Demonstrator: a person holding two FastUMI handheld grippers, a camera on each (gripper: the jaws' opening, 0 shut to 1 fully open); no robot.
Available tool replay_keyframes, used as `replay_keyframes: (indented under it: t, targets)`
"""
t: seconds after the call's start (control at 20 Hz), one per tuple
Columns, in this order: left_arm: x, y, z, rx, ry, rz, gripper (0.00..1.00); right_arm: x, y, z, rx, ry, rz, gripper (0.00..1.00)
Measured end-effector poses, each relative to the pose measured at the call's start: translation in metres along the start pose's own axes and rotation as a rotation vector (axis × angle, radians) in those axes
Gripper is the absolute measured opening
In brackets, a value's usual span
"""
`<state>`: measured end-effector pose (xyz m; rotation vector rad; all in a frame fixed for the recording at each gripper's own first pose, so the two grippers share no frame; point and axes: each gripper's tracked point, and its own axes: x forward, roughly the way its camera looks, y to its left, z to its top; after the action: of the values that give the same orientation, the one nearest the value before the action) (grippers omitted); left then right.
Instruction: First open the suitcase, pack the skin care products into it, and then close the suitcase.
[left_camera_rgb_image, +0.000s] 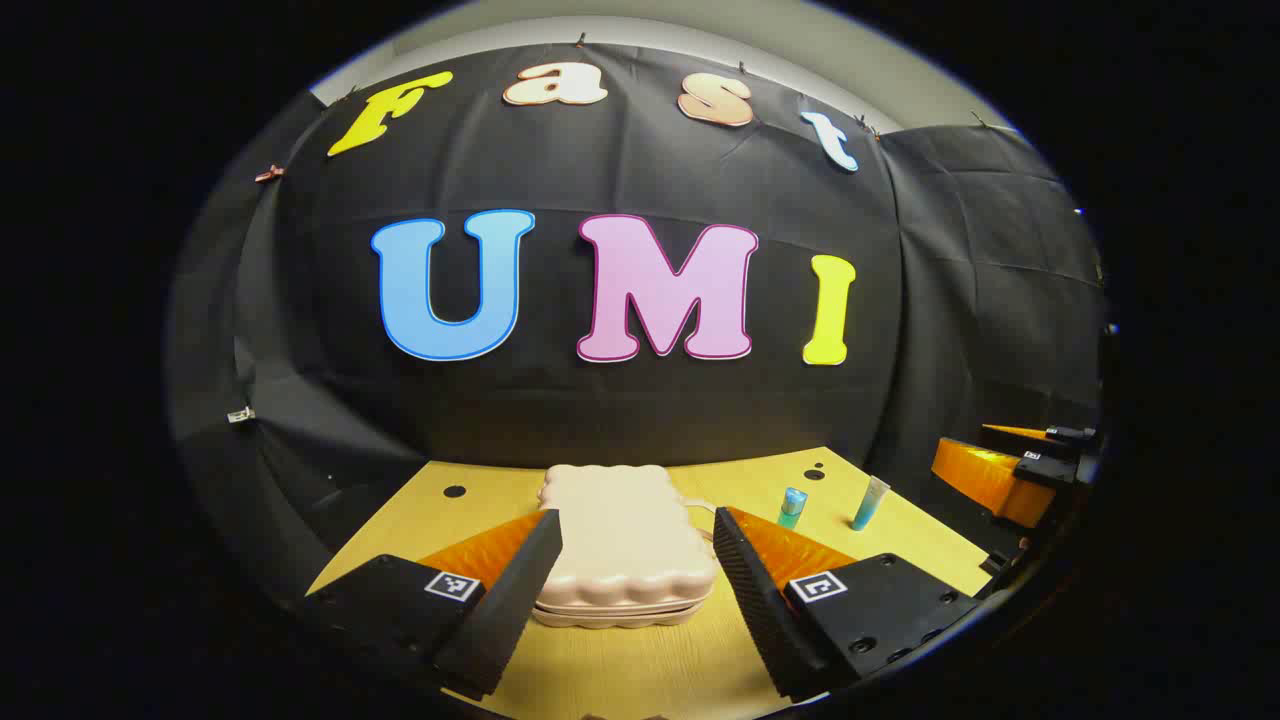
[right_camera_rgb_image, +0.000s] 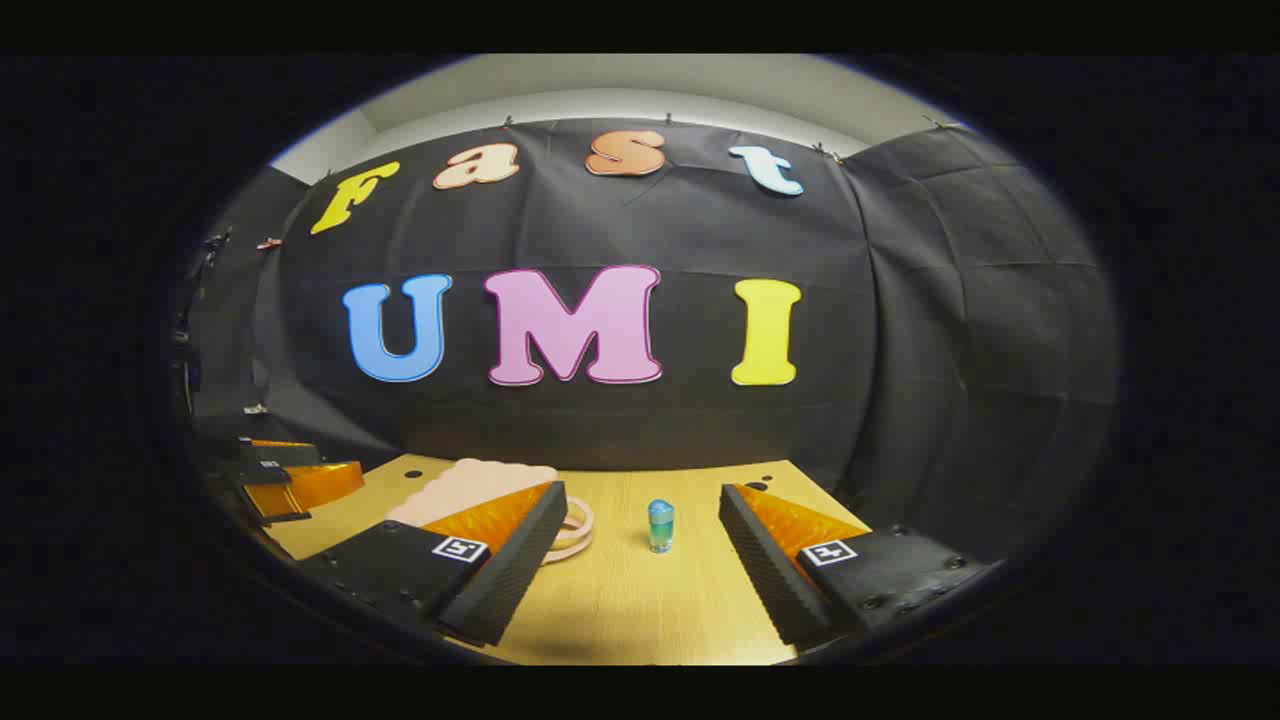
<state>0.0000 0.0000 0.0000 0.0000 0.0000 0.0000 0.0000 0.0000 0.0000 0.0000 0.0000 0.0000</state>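
My left gripper (left_camera_rgb_image: 632, 570) hovers with its fingers spread wide, framing the closed pink suitcase (left_camera_rgb_image: 625, 545) that lies flat on the wooden table (left_camera_rgb_image: 640, 670). My right gripper (right_camera_rgb_image: 640, 560), fingers likewise apart, faces a small blue-capped bottle (right_camera_rgb_image: 660, 525) standing upright; a teal tube (left_camera_rgb_image: 870, 502) stands near it.

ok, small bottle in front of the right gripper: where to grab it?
Grip the bottle across its clear body, below the blue cap, coming in level from the front. It stands upright on the table, apart from the suitcase, centred between the right gripper's open jaws, so probably a straight advance and close will do.
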Motion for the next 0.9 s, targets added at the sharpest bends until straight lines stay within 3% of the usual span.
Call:
replay_keyframes:
  t: [0.9]
  targets:
    - [-0.004, -0.022, -0.005, 0.014, 0.006, 0.011, 0.96, 0.004, -0.029, -0.013, 0.013, 0.062, -0.019, 0.98]
